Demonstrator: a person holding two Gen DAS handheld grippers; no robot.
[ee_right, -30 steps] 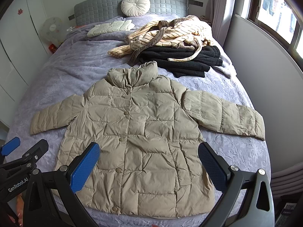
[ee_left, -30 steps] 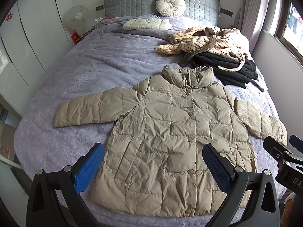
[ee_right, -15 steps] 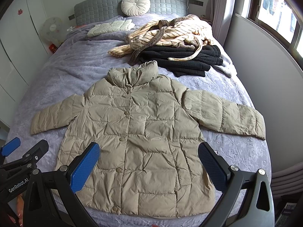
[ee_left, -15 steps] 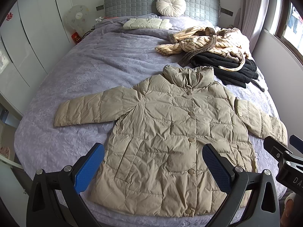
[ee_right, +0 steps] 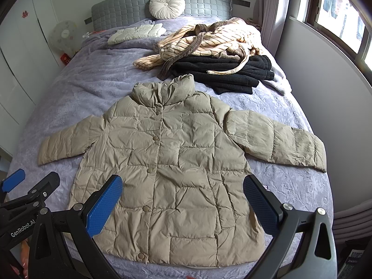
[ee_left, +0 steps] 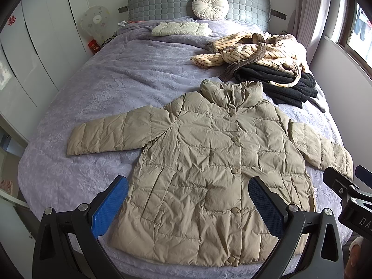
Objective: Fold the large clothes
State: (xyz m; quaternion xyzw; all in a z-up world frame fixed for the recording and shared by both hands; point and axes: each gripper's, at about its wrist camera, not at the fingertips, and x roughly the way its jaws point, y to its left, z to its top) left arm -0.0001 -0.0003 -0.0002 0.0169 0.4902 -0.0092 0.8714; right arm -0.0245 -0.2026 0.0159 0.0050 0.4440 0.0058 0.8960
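A beige quilted puffer jacket (ee_left: 209,162) (ee_right: 172,169) lies flat and buttoned on the purple bed, collar toward the headboard, both sleeves spread out sideways. My left gripper (ee_left: 188,200) hovers open above the jacket's lower hem, blue pads wide apart and empty. My right gripper (ee_right: 182,200) hangs open the same way over the hem. Each gripper shows at the edge of the other's view: the right one (ee_left: 348,186) at the far right, the left one (ee_right: 25,186) at the lower left.
A striped cream robe (ee_left: 253,51) lies crumpled on a black garment (ee_left: 279,81) at the bed's back right. A folded pale garment (ee_left: 181,28) and round cushion (ee_left: 210,7) sit by the grey headboard. White wardrobes (ee_left: 34,58) stand left, a wall and window (ee_right: 337,11) right.
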